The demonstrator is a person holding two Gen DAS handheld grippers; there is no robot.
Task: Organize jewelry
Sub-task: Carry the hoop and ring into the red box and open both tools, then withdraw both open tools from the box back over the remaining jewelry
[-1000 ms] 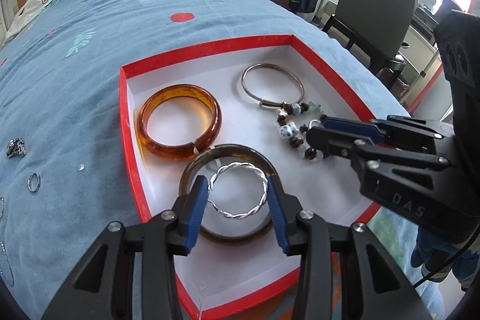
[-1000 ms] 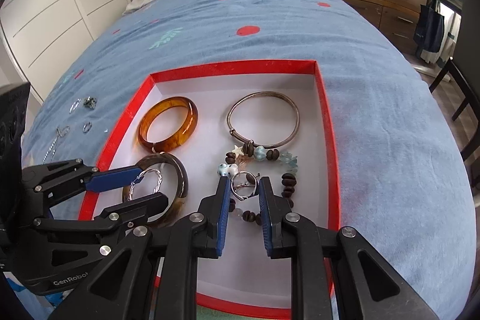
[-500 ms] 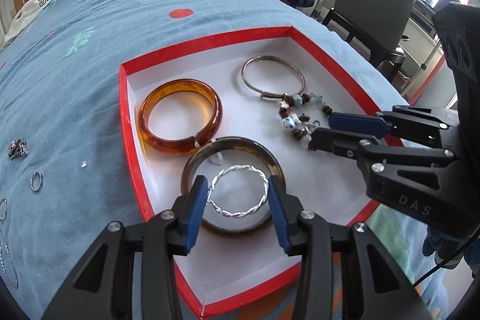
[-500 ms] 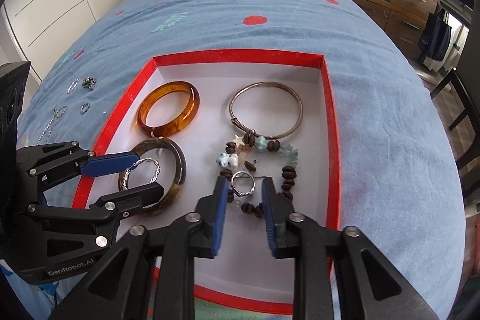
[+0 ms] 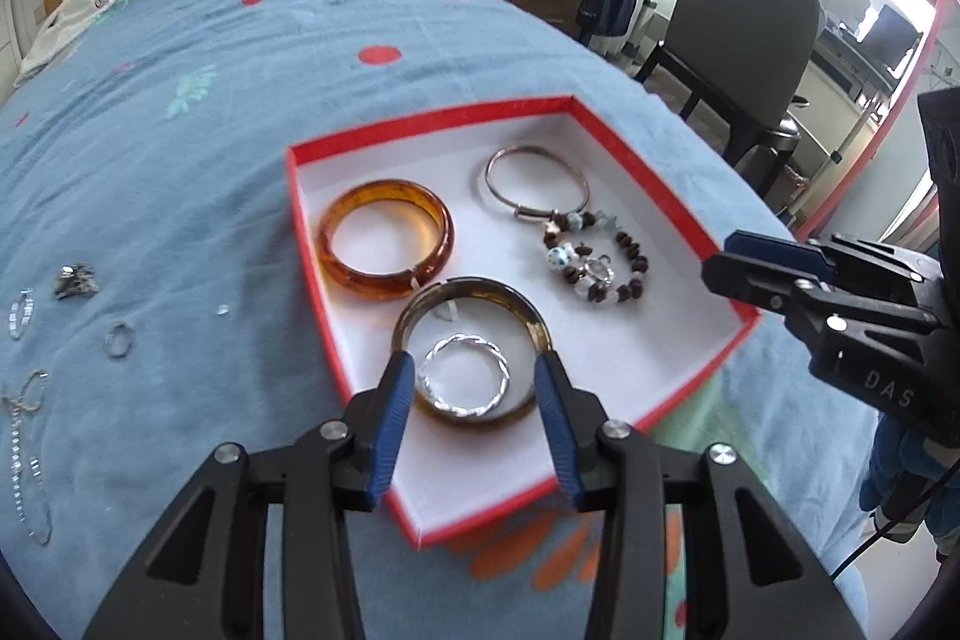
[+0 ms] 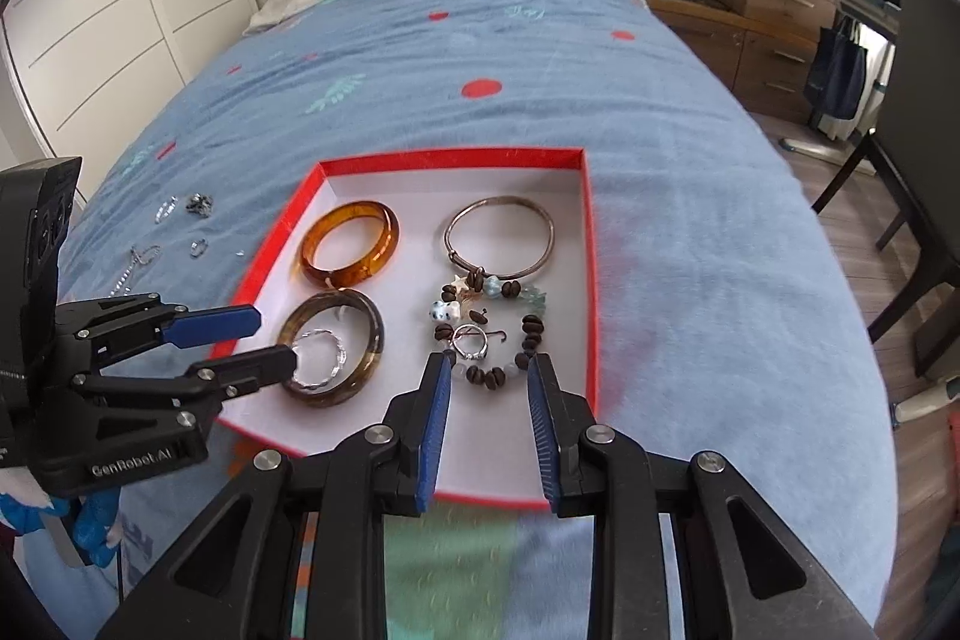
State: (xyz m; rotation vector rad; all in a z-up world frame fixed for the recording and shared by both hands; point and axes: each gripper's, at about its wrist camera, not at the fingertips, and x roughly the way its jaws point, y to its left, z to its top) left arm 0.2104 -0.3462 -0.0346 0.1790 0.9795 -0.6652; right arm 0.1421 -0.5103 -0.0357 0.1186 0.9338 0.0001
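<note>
left gripper: jaws open, nothing pinched. They hang over the near end of the box, with the twisted silver ring showing between the blue pads but lying loose below them.

right gripper: jaws have just been opening and stand apart now, empty. The small silver ring lies on the box floor just past the tips, inside the loop of the bead bracelet.

twisted ring: sits inside the dark bangle, probably light and springy. I'd pinch it across the wire, not flat.

bangles: the dark one and the amber bangle look stiff, smooth and likely slippery. Grab across the band, one pad inside and one outside.

thin metal bangle: far right part of the box, touching the beads. Light, might bend a bit.

bead bracelet: floppy, will sag and drag. Take it by a bead cluster.

red box: white inside, on the blue bedspread.

leftovers: small silver bits and a chain lie on the bedspread left of the box, well apart from it. Tiny and fiddly on soft fabric, so I reckon those come next.
</note>
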